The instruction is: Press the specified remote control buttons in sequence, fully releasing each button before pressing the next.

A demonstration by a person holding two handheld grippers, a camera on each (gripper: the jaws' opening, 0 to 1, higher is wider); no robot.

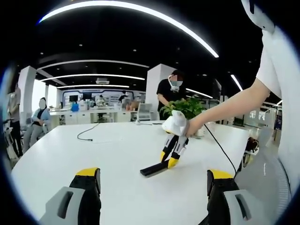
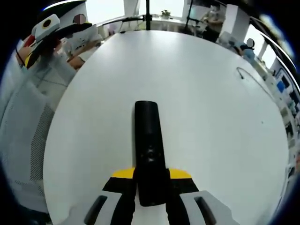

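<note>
Black plastic remote control [image 2: 149, 154], slim and rigid, is pinched at its near end between the right gripper [image 2: 151, 187], low centre on the white table [image 2: 211, 117].

Judged light and slick; best held by its long sides. In the left gripper view, the left gripper [image 1: 153, 180] is spread, unloaded, and the remote is seen at centre.

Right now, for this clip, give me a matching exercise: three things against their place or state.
Things:
1. remote
2. left gripper
3. cable

States:
A. open, holding nothing
B. lies loose on the far side of the white table
C. clamped between the right gripper jaws

Pairs: 1-C, 2-A, 3-B
</note>
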